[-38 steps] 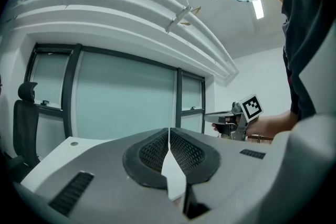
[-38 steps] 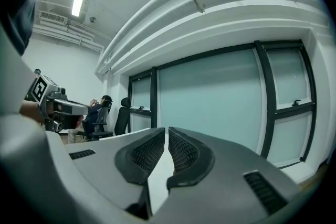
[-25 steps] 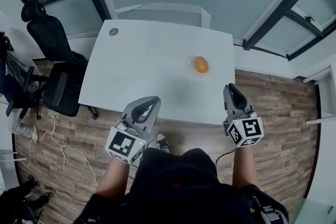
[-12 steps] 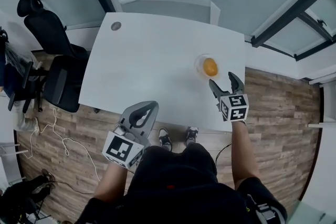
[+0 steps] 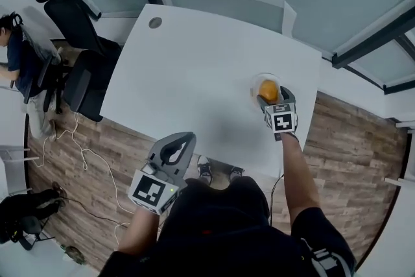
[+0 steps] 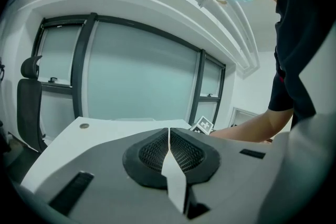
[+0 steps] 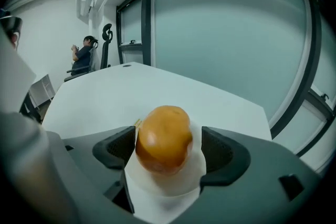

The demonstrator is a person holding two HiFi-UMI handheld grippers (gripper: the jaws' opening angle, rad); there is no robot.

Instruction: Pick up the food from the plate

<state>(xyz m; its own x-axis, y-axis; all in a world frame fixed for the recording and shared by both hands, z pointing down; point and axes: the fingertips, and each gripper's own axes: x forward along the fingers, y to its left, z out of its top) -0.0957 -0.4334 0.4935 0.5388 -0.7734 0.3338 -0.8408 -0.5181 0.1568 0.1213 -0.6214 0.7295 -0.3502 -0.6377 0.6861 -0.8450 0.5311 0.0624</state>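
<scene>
Right hand-held gripper (image 5: 275, 100), jaws opening, flanks the food (image 7: 164, 136) on the plate (image 5: 254, 86); left hand-held gripper (image 6: 169, 136) clenched.

Food (image 5: 268, 91) on plate (image 5: 259, 79), plate at table's (image 5: 194, 74) right edge, chair (image 5: 87, 82) left of table

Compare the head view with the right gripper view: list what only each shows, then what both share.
Head view only: the left gripper held short of the table, and cables on the wood floor. Right gripper view only: the right gripper up close, jaws opening, the food between them, right pad clear. Both: the food on its plate, the white table, an office chair, a seated person.
</scene>
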